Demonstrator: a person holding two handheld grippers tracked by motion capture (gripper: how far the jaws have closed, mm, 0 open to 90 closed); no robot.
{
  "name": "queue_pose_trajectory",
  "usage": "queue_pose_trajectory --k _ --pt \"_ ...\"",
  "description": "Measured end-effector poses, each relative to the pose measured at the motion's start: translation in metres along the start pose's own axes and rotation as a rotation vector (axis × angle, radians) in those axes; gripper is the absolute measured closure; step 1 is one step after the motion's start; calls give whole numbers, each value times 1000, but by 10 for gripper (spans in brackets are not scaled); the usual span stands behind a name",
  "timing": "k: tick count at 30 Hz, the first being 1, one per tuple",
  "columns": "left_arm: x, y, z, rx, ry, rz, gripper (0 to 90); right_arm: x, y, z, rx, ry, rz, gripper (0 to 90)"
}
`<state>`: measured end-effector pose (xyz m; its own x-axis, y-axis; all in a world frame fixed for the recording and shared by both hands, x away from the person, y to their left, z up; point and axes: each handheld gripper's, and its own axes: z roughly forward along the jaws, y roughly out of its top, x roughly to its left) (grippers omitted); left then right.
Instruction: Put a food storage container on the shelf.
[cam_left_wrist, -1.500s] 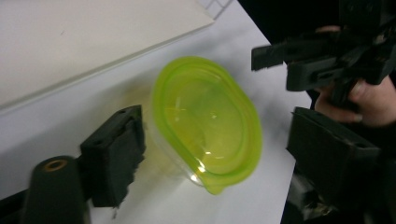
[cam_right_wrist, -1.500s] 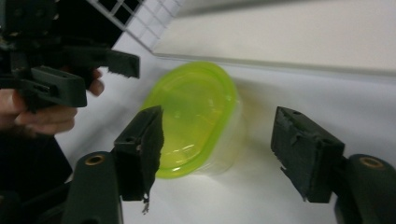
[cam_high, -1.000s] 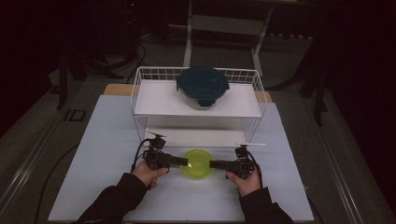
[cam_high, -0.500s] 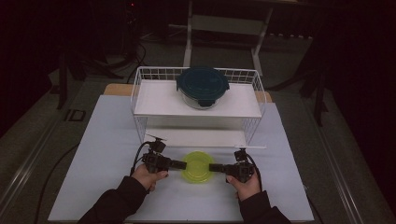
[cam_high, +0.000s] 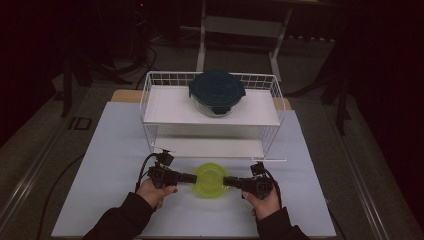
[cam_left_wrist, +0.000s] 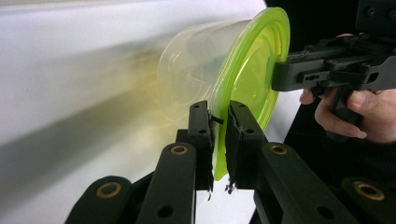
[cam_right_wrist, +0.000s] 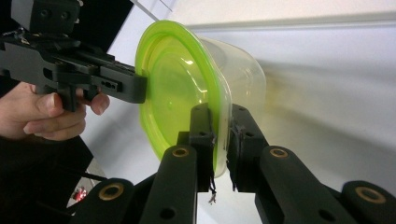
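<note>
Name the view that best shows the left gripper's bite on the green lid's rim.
The left gripper view: the left gripper pinches the green lid edge-on. The right gripper view shows it clamped at the far rim. The high view shows it small.

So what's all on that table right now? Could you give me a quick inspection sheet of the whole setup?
Surface: white table top, resting on a wooden board.
Job's things: clear container with a lime-green lid, gripped by its lid rim on both sides, in front of the white wire rack.
Clutter: a glass container with a dark teal lid on the rack's upper shelf; lower shelf bare.
Grippers: left gripper and right gripper have just been closing and are each clamped on the lid rim, on opposite edges.
Cables: black cable loops from each gripper; one cable runs off the table's left front.
Surroundings: dark room, grey floor, metal stand legs behind the table.
</note>
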<state>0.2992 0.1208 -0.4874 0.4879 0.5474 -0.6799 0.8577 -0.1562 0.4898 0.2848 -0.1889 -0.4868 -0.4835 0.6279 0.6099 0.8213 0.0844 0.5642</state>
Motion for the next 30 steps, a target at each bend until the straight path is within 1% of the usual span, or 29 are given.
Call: queue_pose_trajectory --k 2,5,9,12,16,18,19,21,23,25,26,27,28,30 --pt "-7 1 -6 -15 -1 3 809 4 2 -4 -11 12 1 813" --pt "-16 3 -15 -30 -3 24 811 10 5 -10 -25 27 -7 813" --pt "-24 6 -23 -34 -4 35 811 20 9 -17 -37 41 -25 813" --pt "-27 7 -25 -41 -7 34 811 23 11 -20 -39 36 -42 813" --pt "-33 10 -28 -46 -17 32 812 26 14 -25 -48 37 -42 813" --pt "-37 12 -30 -49 -16 38 812 29 16 -29 -52 36 -46 813" --pt "-40 14 -33 -49 -19 49 812 31 17 -31 -54 36 -48 813" --pt "-44 16 -37 -50 -23 54 813 36 20 -35 -60 38 -59 813" --pt "-48 20 -42 -55 -30 61 812 40 23 -39 -64 46 -58 813" --pt "-51 22 -47 -61 -35 64 813 45 26 -42 -72 45 -62 813" --pt "-51 22 -47 -61 -35 64 814 45 26 -42 -72 45 -62 813" --pt "-54 25 -52 -67 -37 70 814 47 28 -43 -73 45 -60 813" --pt "-56 26 -54 -72 -42 66 814 52 32 -46 -76 43 -69 813" --pt "-59 30 -59 -78 -38 77 815 57 36 -48 -79 44 -73 813"
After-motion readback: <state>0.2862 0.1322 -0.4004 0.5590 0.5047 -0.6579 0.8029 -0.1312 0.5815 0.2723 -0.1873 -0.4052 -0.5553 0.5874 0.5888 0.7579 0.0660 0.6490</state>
